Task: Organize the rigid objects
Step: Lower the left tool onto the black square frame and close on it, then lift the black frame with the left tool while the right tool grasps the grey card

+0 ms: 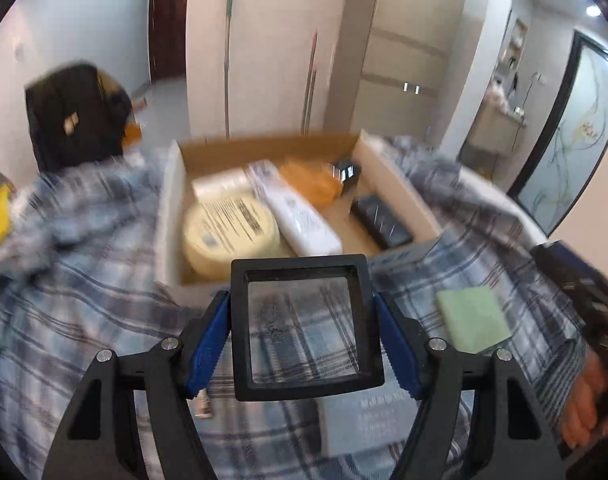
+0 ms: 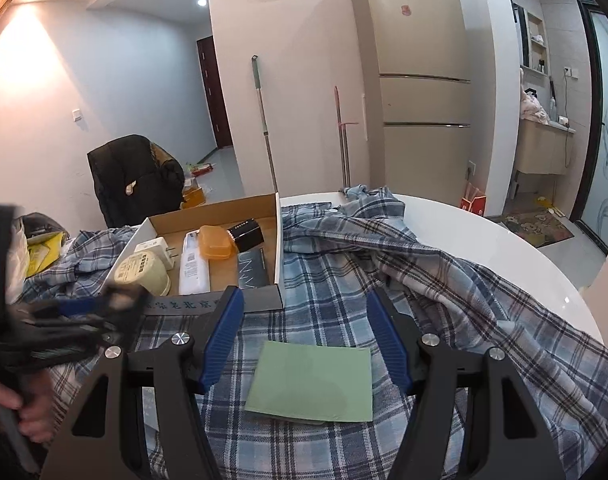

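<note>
your left gripper (image 1: 304, 328) clamps the black-framed clear case (image 1: 306, 326) by its sides, cardboard box (image 1: 378, 168) just ahead (likely its destination); your right gripper (image 2: 304, 344) hangs open above the green card (image 2: 312, 386).

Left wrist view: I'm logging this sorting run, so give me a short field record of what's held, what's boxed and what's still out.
held: black square frame between left gripper pads
box contents: cream tub, white tube, orange case, black cube, dark flat case
still out: green card, on plaid cloth
right gripper: open above green card
</note>
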{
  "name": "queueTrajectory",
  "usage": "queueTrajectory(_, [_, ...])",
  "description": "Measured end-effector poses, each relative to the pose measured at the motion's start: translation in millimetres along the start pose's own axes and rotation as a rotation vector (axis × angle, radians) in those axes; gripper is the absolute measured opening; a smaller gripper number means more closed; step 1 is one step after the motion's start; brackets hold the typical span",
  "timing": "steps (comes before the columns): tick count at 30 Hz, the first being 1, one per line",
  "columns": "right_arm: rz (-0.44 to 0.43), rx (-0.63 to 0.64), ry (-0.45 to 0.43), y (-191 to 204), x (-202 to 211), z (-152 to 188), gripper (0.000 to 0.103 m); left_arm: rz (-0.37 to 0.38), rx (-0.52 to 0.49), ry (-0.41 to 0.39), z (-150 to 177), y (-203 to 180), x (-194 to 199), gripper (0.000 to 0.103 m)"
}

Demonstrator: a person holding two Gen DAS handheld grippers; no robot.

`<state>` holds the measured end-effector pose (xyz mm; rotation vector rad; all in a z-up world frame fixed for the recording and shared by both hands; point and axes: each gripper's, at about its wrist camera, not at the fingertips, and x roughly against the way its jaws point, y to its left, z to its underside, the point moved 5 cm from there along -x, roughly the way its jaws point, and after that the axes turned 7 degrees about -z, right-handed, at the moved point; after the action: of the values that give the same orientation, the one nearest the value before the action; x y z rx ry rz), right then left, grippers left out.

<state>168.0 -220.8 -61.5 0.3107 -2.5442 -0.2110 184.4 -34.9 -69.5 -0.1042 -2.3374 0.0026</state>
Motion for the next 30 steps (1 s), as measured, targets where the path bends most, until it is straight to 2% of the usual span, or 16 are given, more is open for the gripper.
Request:
queueTrajectory(5, [-0.017, -0.003, 0.021, 3.3, -2.3, 3.3, 0.063, -0.025, -0.015, -0.256, -1.7, 14.3, 79.2, 0.073])
queueTrajectory(7, [0.033, 0.030, 0.022, 8.4, -1.5, 5.7, 0.063, -0.074, -0.017, -0.356, 4.8, 21.8, 105.8, 0.073])
queueTrajectory(9, [0.100, 0.094, 0.011, 20.9, 4.8, 7.4, 0.063, -0.106, 0.000, -0.415, 11.9, 30.0, 120.3, 0.073])
queueTrajectory(10, [0.091, 0.104, 0.006, 27.5, 8.6, 7.8, 0.063, -0.105, 0.011, -0.433, 15.9, 34.1, 123.3, 0.073])
queueTrajectory(13, [0.001, 0.079, 0.084, 48.2, 11.8, 11.3, 0.063, -0.076, 0.026, -0.442, 26.1, 42.3, 116.4, 0.073])
queueTrajectory(16, [-0.083, 0.052, 0.213, 68.1, 4.6, 20.1, 0.063, -0.109, 0.048, -0.448, 33.4, 51.0, 105.0, 0.073])
queueTrajectory(20, [-0.135, 0.017, 0.327, 90.9, -9.1, 30.3, 0.063, -0.131, 0.070, -0.442, 43.9, 56.8, 101.8, 0.073])
queueTrajectory(23, [-0.141, -0.013, 0.355, 103.1, -17.8, 35.4, 0.063, -0.138, 0.091, -0.475, 46.0, 64.0, 106.6, 0.073])
queueTrajectory(30, [-0.086, -0.011, 0.501, 121.4, -51.1, 63.4, 0.063, -0.123, 0.159, -0.458, 49.0, 80.5, 104.9, 0.073])
